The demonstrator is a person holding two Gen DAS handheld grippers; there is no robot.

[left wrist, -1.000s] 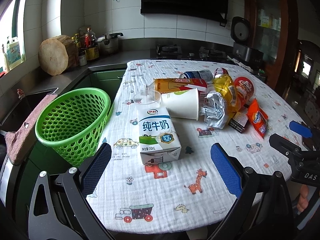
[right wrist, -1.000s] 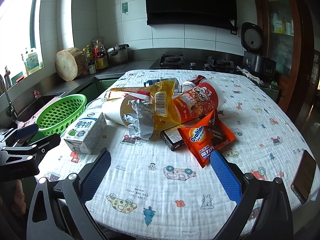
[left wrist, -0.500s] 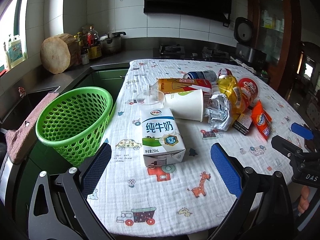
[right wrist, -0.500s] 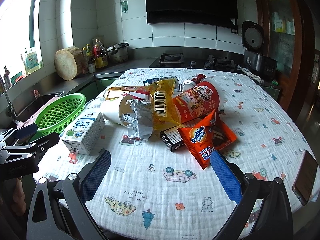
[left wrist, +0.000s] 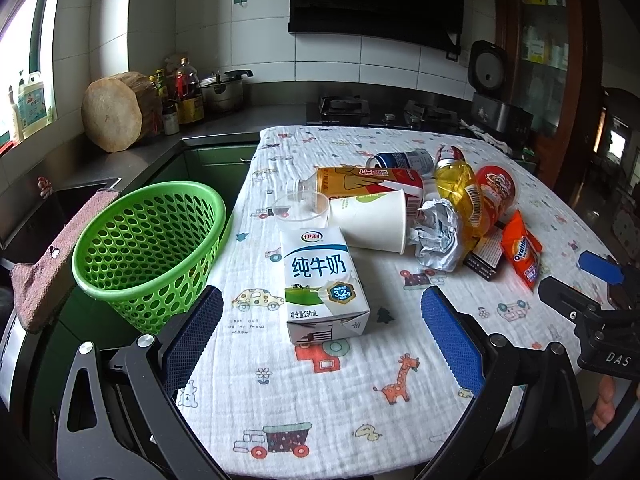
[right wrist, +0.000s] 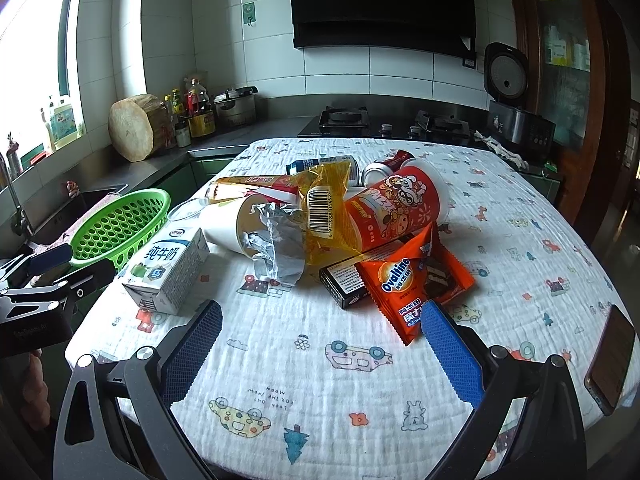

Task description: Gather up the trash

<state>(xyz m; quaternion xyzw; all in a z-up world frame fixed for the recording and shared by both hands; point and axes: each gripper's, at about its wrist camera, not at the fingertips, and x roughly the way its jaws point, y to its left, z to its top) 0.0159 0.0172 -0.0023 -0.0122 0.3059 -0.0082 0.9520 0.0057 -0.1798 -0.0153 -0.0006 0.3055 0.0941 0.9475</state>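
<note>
A pile of trash lies on the cloth-covered table: a milk carton, a white paper cup, crumpled foil, a yellow wrapper, a red cup, an orange Ovaltine packet, a black box and cans. A green basket stands at the table's left edge. My left gripper is open and empty, just short of the milk carton. My right gripper is open and empty in front of the Ovaltine packet.
A phone lies near the table's right edge. A brown cloth hangs beside the basket over a sink. The counter behind holds a wood block, bottles, a pot and a stove.
Both grippers have moved forward a little toward the pile. The milk carton now sits nearer the left fingers. Both stay open and empty.
</note>
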